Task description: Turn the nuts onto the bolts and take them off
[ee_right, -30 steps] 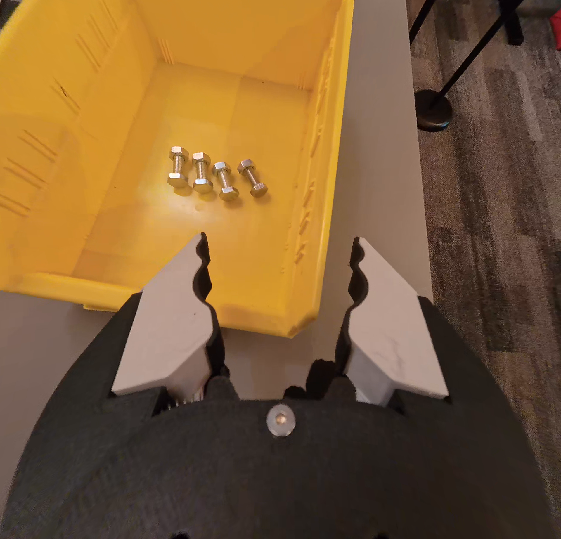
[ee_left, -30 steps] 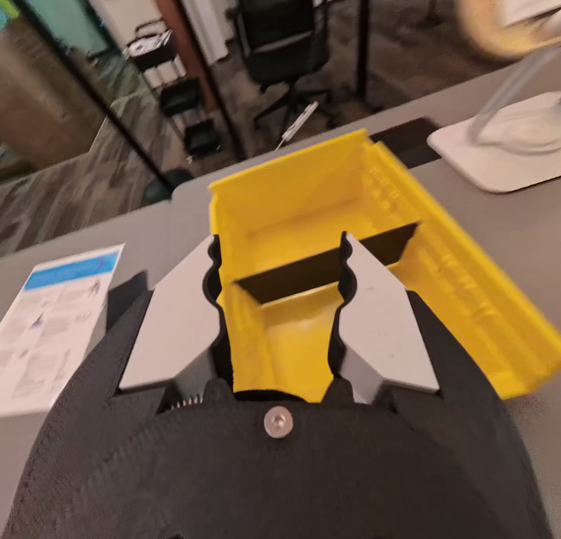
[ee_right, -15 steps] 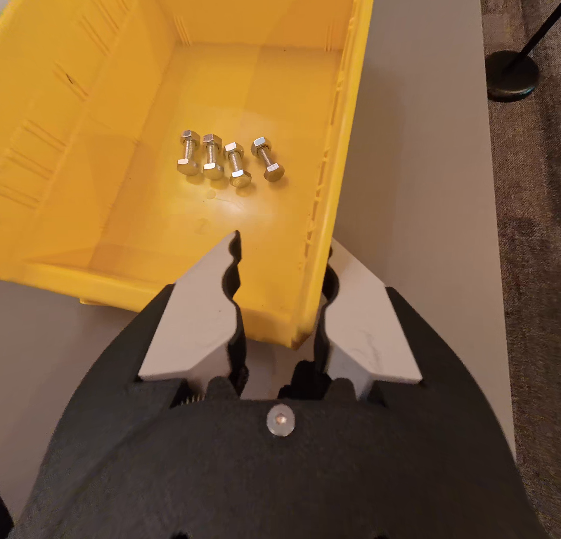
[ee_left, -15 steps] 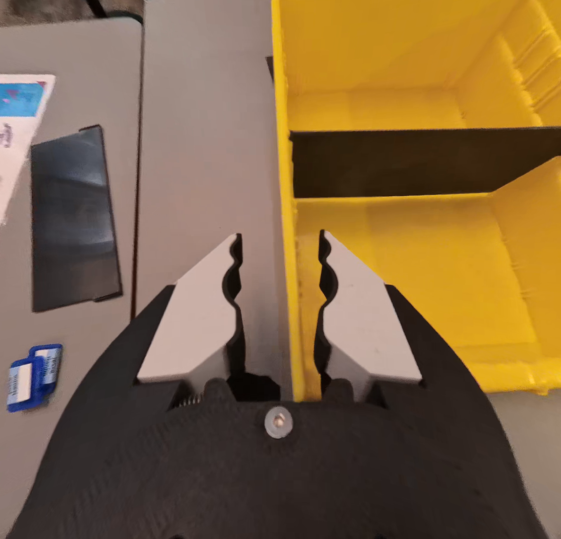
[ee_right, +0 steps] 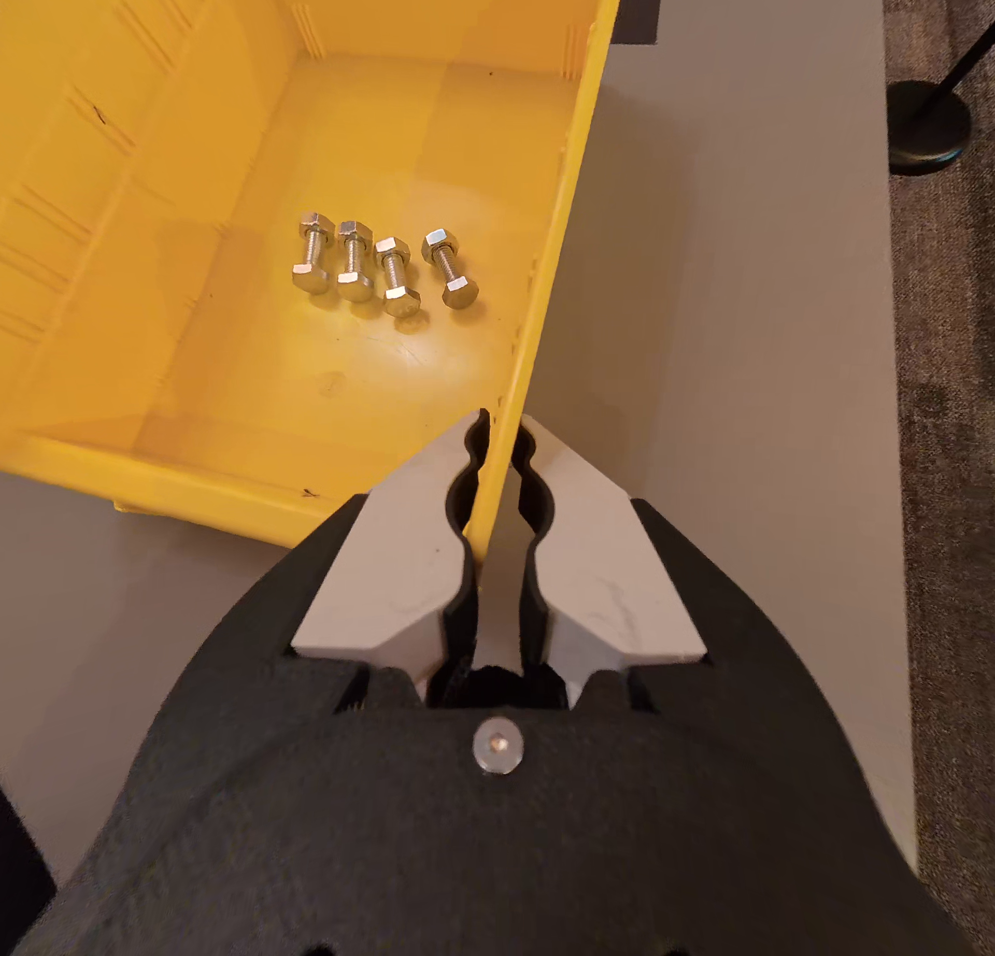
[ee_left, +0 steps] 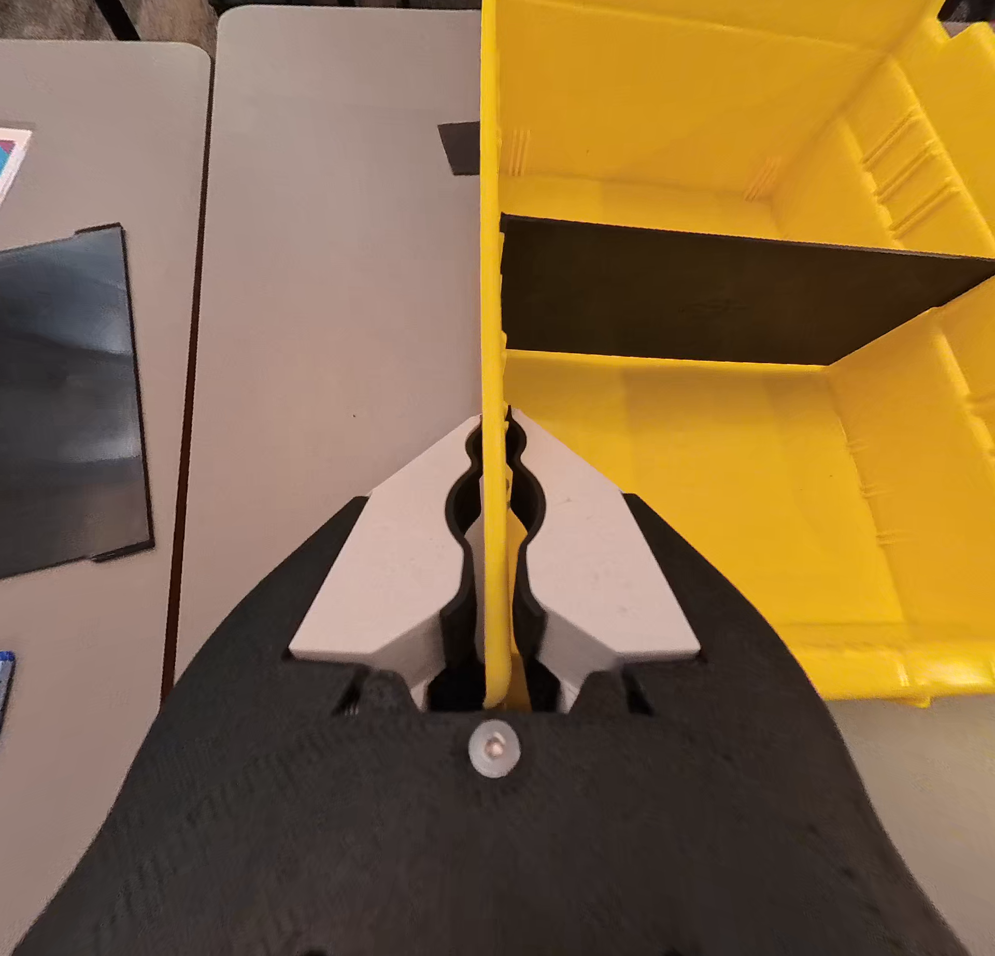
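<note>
1. Grippers at a yellow parts bin (ee_left: 700, 472): the left gripper (ee_left: 494, 424) is clenched on the bin's left side wall (ee_left: 492, 338), which runs between its two fingers, one inside the bin and one outside.

2. Across the bin, the right gripper (ee_right: 503, 421) straddles the right side wall (ee_right: 570, 230) near the front corner; its jaws are drawn close, and it looks clamped on the rim, though full contact of the outer finger cannot be confirmed.

3. Four bolts (ee_right: 385, 265), each with a nut threaded on, lie side by side on the floor of the bin's near compartment, seen in the right wrist view. Their long axes run roughly near-to-far, the rightmost bolt (ee_right: 449, 268) slightly askew.

4. From the right gripper the bolts lie ahead and to the left, well apart from the fingertips. That gripper appears the nearer of the two; the left wrist view shows no bolts.

5. A black divider (ee_left: 727, 295) crosses the bin farther back, and the compartment in front of it appears empty in the left wrist view.

6. Judged from this, no nut has yet been turned; both grippers would have to release the bin before reaching in.

7. A dark flat panel (ee_left: 59, 397) rests on the grey table (ee_left: 334, 284) at left.
</note>
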`<state>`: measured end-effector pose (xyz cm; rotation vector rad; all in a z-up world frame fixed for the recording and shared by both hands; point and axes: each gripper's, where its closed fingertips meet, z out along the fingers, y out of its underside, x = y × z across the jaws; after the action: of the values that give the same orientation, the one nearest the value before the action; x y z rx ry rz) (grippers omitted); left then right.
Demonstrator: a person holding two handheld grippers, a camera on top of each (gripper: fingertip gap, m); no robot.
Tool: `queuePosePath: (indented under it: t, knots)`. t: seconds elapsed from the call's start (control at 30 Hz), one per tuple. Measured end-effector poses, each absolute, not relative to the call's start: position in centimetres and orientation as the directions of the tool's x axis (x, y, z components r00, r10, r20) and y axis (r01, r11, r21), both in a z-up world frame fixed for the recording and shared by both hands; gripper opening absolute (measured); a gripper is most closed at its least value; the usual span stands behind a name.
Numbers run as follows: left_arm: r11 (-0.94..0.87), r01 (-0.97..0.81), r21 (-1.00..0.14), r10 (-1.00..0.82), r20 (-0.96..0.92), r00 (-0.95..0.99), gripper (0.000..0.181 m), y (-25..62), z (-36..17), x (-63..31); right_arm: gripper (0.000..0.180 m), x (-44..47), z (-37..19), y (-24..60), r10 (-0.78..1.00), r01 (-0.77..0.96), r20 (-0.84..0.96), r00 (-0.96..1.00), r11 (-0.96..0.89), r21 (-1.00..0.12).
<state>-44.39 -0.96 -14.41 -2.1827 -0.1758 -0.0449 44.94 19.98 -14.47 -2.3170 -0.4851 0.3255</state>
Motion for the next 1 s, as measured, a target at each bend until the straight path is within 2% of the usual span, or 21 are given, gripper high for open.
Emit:
queuePosePath:
  t: [0.3,0.57,1.0]
  knots:
    - [-0.524,0.065,-0.849,0.075,0.03,0.997,0.002,-1.9,-12.0,-43.0,0.004,41.8,-14.4,17.8,0.469,0.261,-0.115,0.875,-0.66,-0.704]
    - [-0.472,0.118,-0.874,0.042,0.112,0.993,0.002,-3.2,-10.5,-41.4,0.003,37.9,-13.9,14.5,0.536,0.307,-0.145,0.832,-0.661,-0.685]
    - [-0.428,0.099,-0.899,-0.011,0.114,0.993,0.002,-6.9,-7.3,-37.6,0.003,32.1,-13.7,9.9,0.599,0.351,-0.173,0.782,-0.653,-0.672]
